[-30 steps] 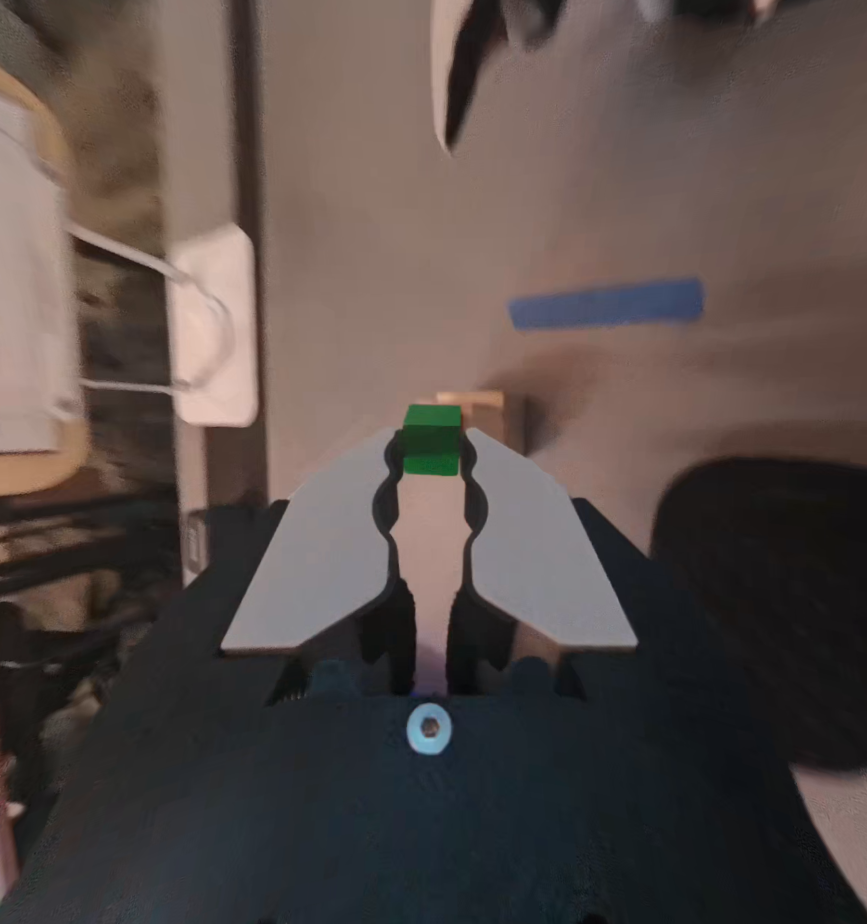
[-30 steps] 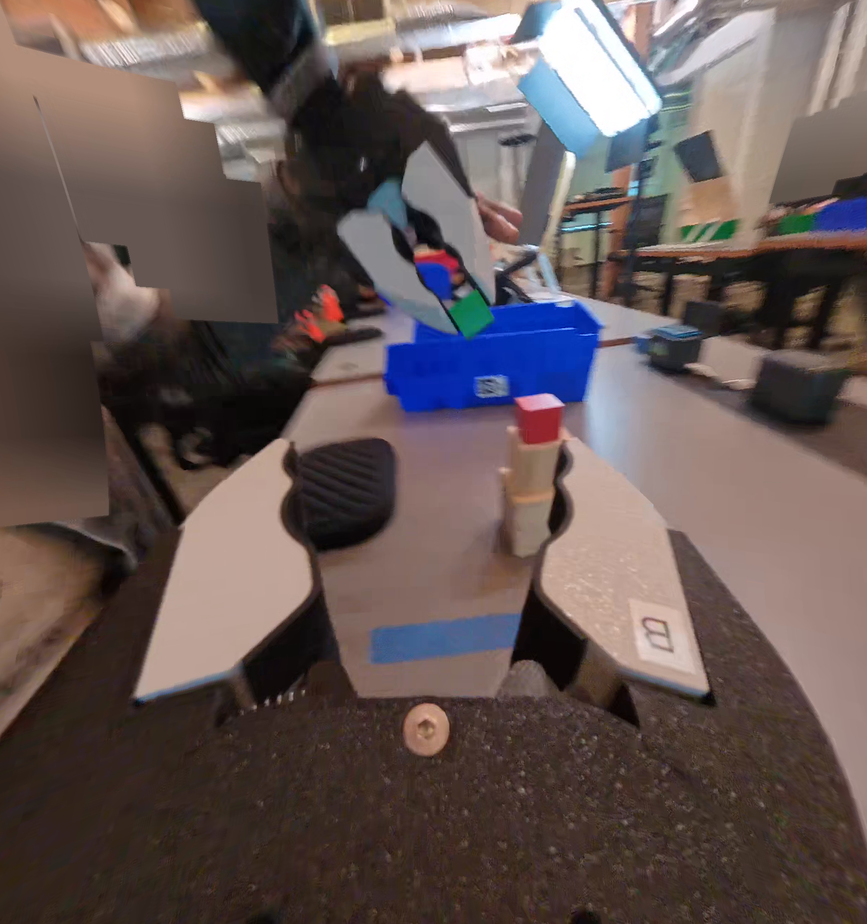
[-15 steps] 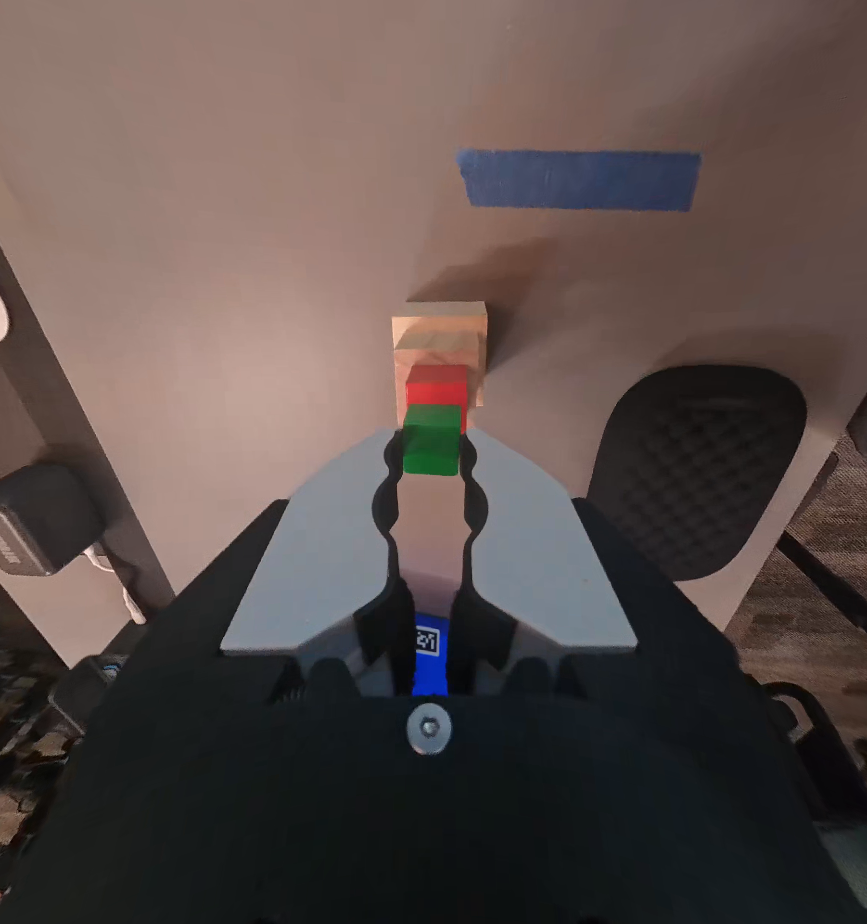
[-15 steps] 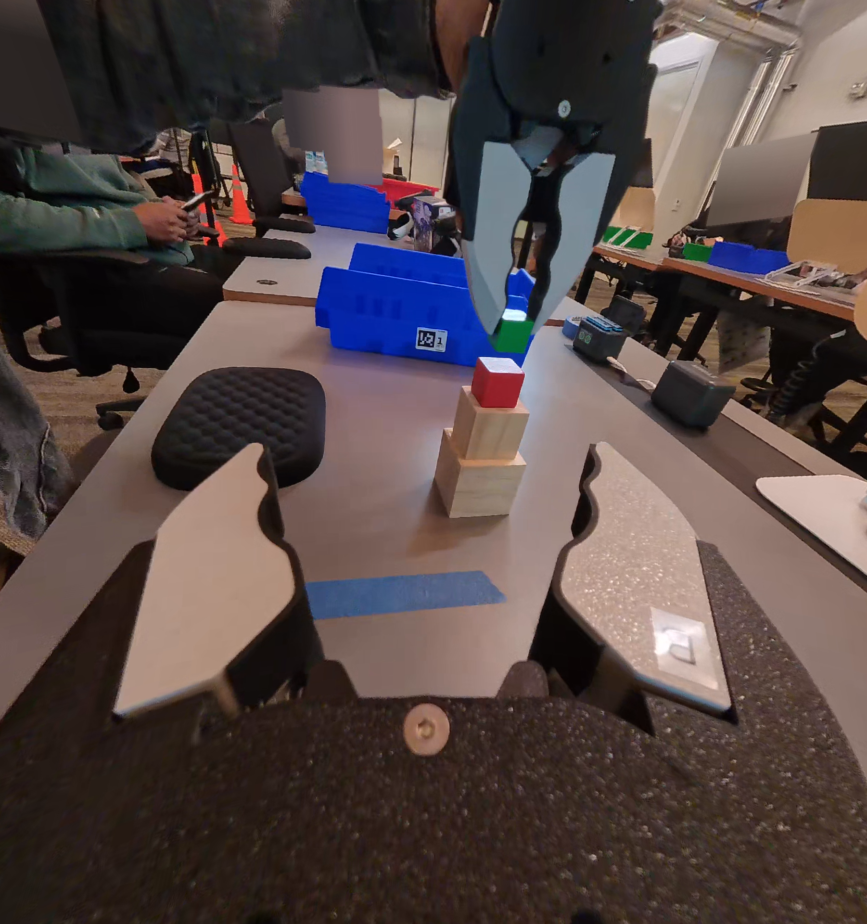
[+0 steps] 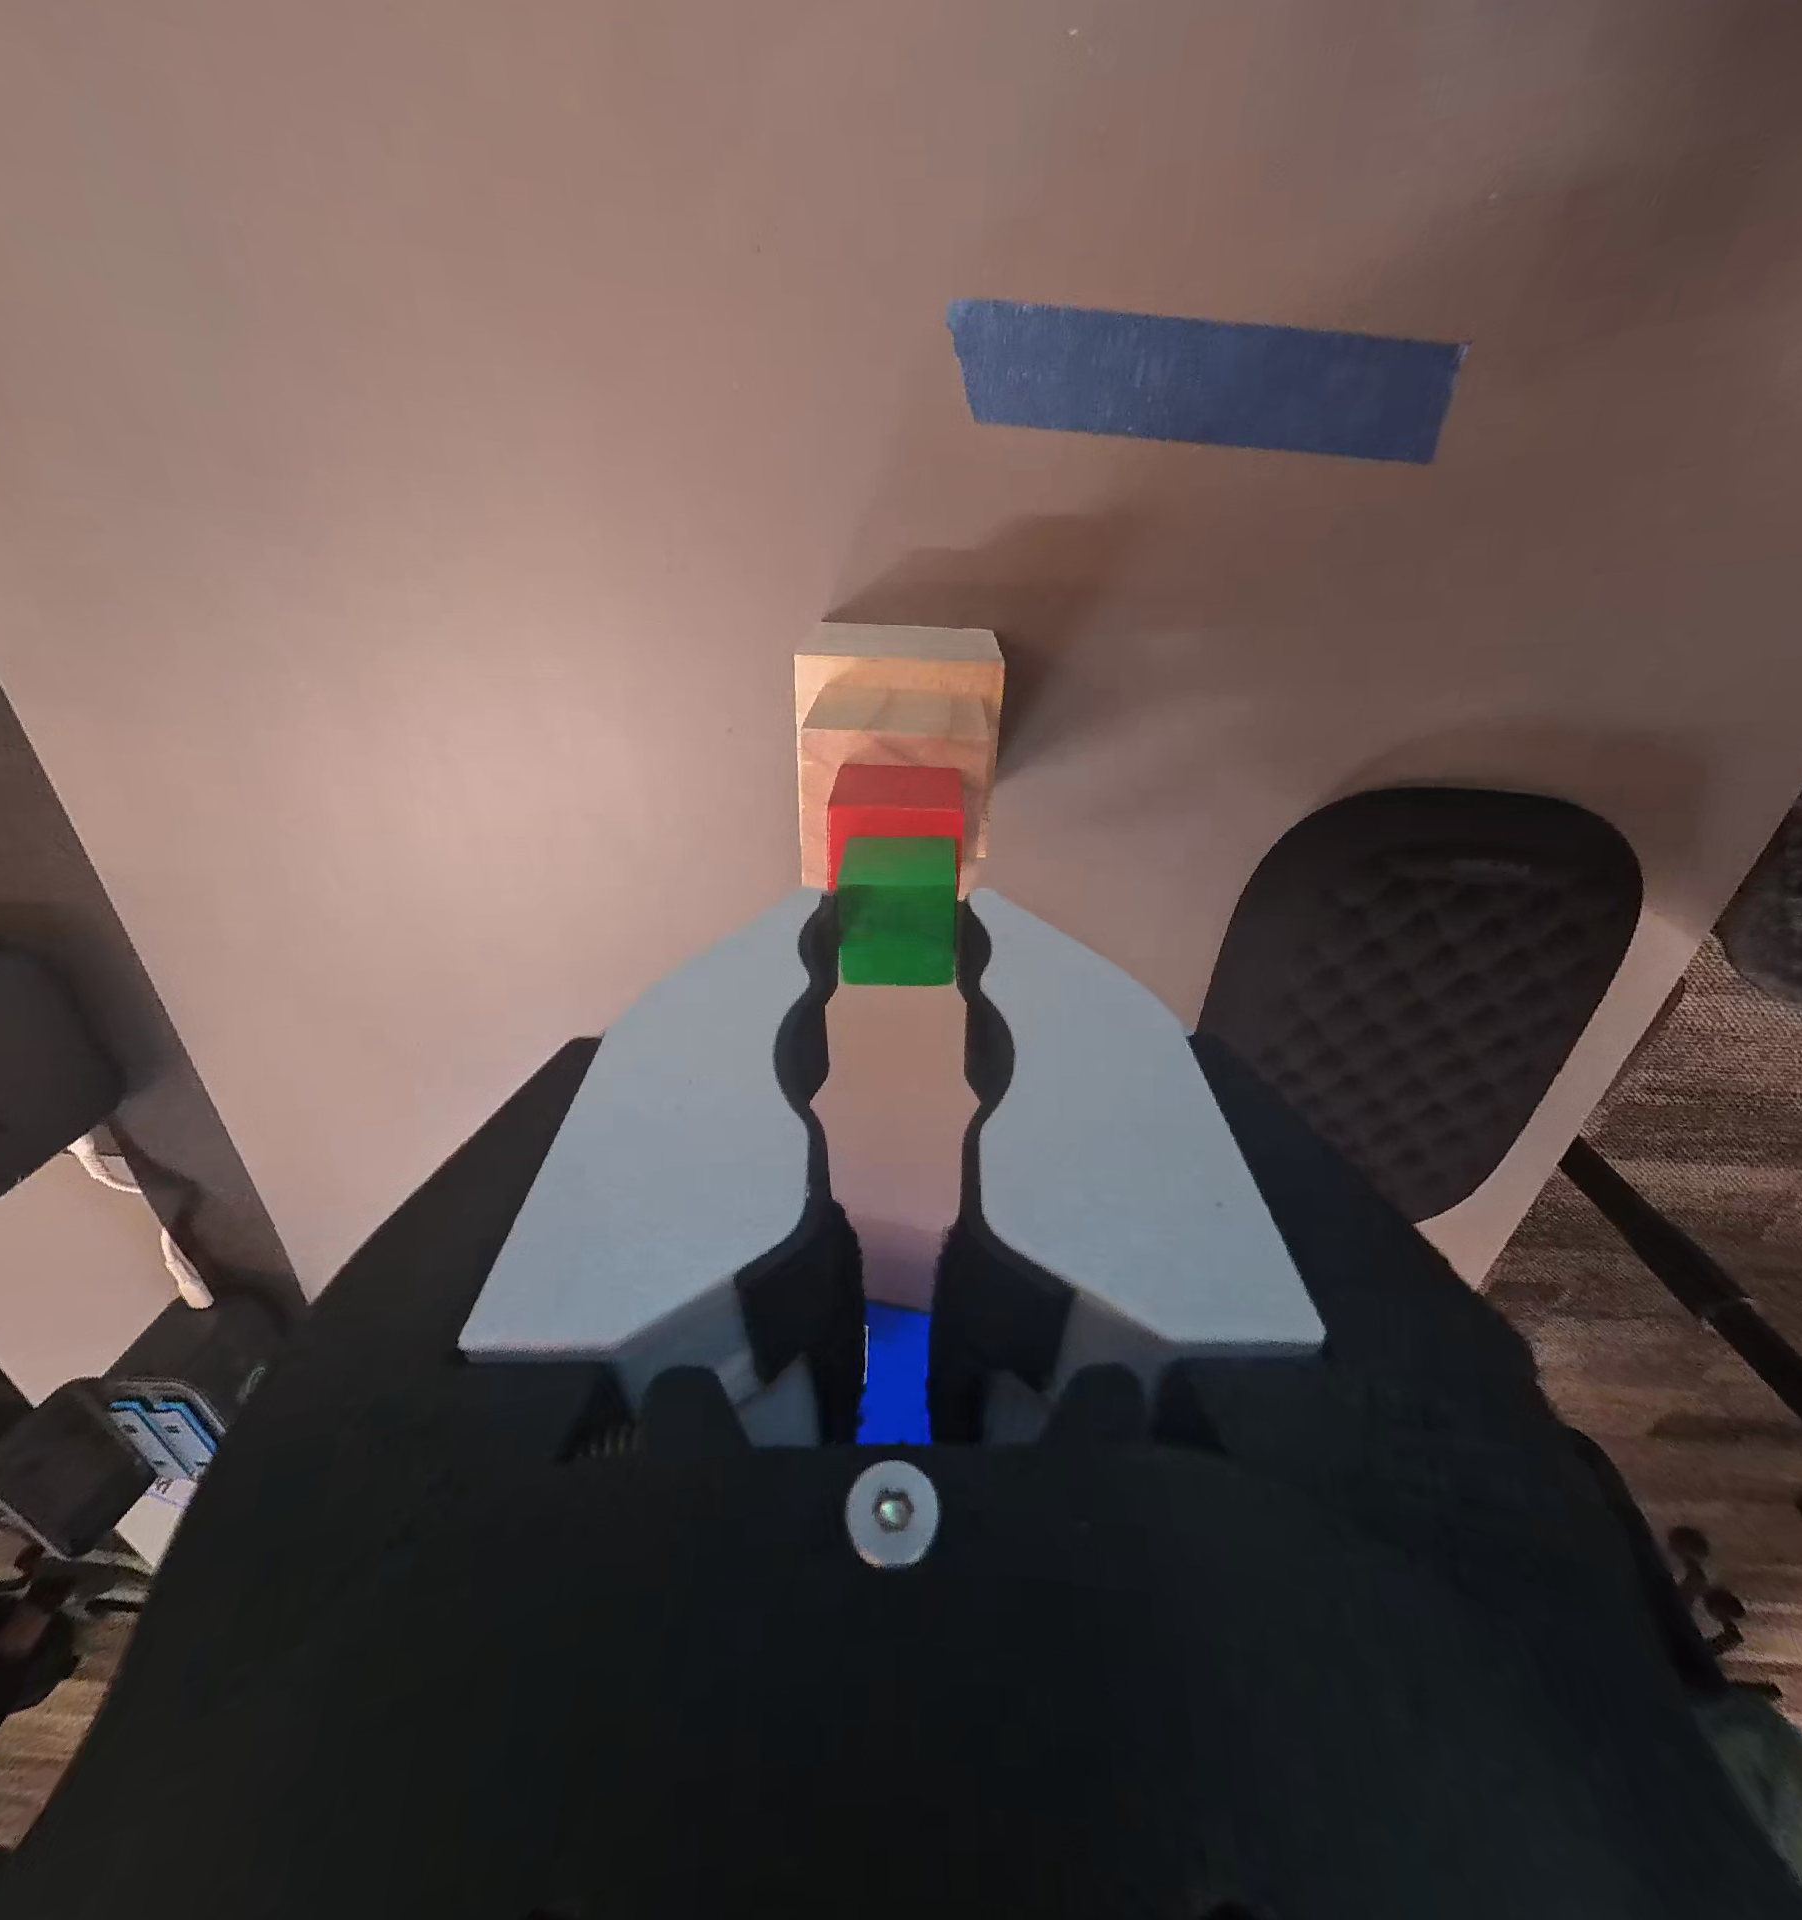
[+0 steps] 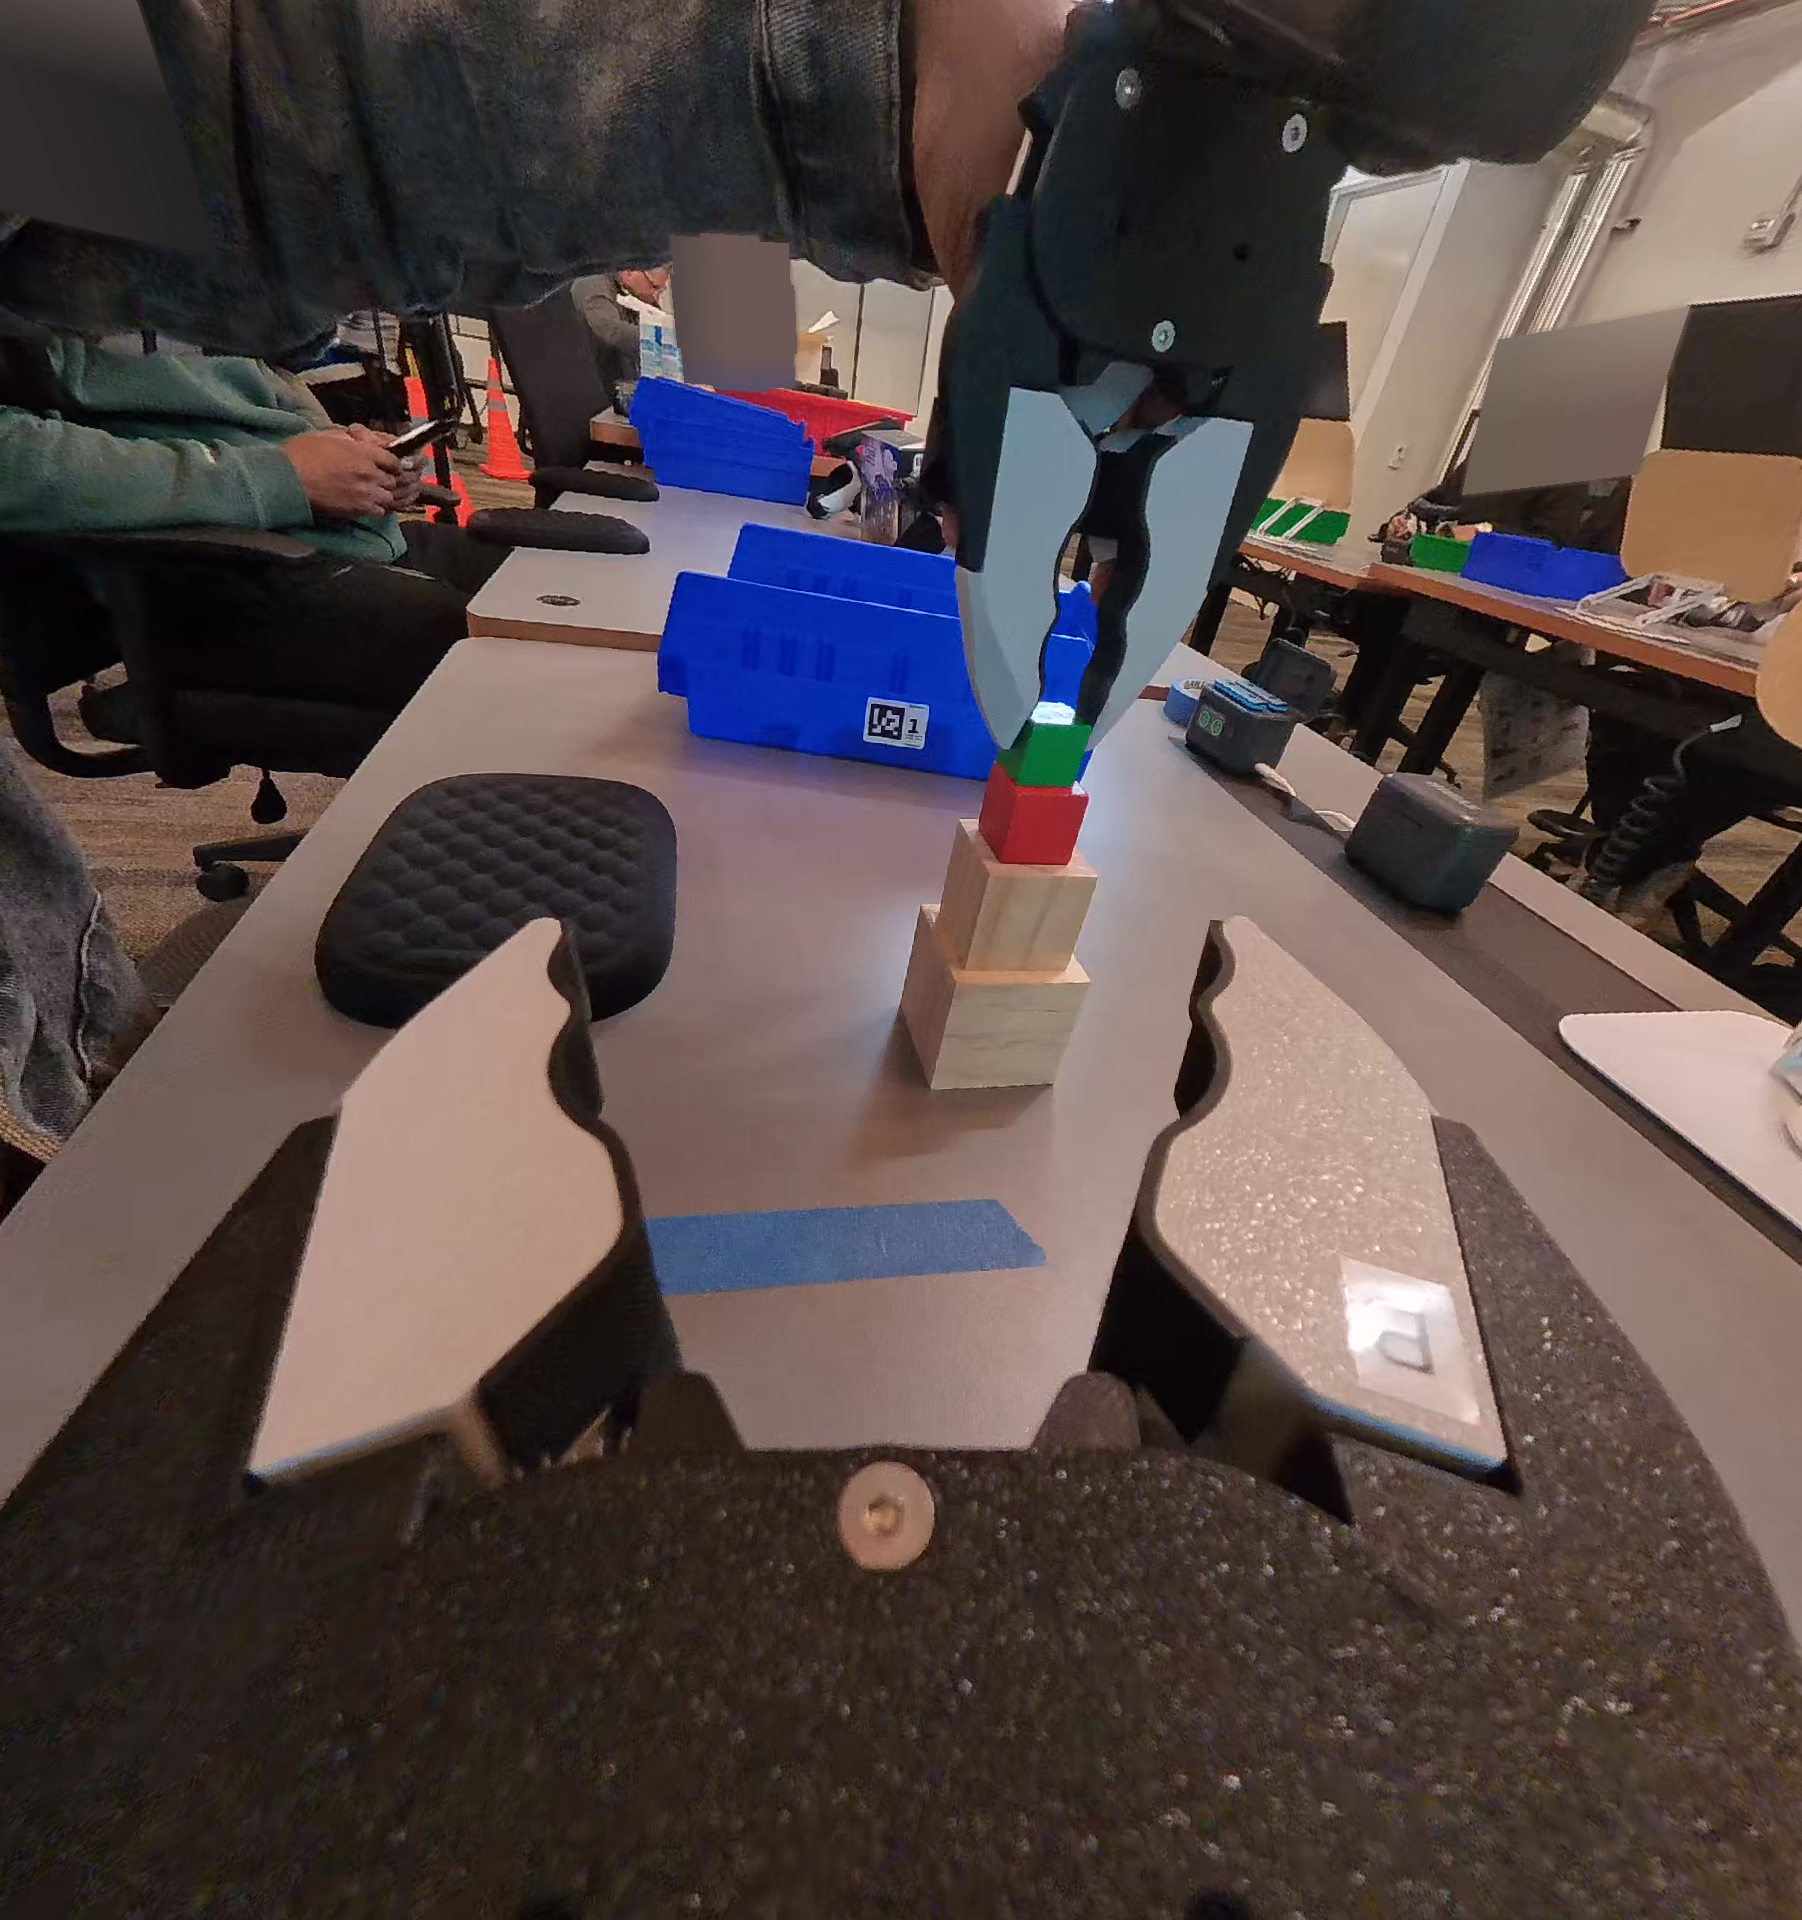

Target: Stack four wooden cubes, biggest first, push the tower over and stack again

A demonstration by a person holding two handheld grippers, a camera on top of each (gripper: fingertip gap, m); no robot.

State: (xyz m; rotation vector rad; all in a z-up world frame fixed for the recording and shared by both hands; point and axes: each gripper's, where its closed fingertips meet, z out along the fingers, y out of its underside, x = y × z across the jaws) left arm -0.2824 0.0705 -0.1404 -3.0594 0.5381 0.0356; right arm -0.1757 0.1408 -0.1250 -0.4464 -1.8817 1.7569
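Three cubes stacked; my left gripper (image 6: 1058, 717) clamps the green cube (image 6: 1051, 750) on the red cube (image 6: 1032, 821), unreleased. Right gripper (image 6: 892, 1049) gapes empty. Topple and restack remain, I judge.

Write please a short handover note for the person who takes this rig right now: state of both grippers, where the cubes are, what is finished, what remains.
Left gripper: shut on the green cube, pointing down over the tower; the cube sits on or just above the red cube, not yet released.
Right gripper: open wide, holding nothing, low over the table, facing the tower.
Tower: big wooden cube at the bottom, smaller wooden cube on it, red on top, slightly twisted.
Done: three cubes stacked, fourth brought over.
Left: release green, withdraw, push the tower over, stack again.
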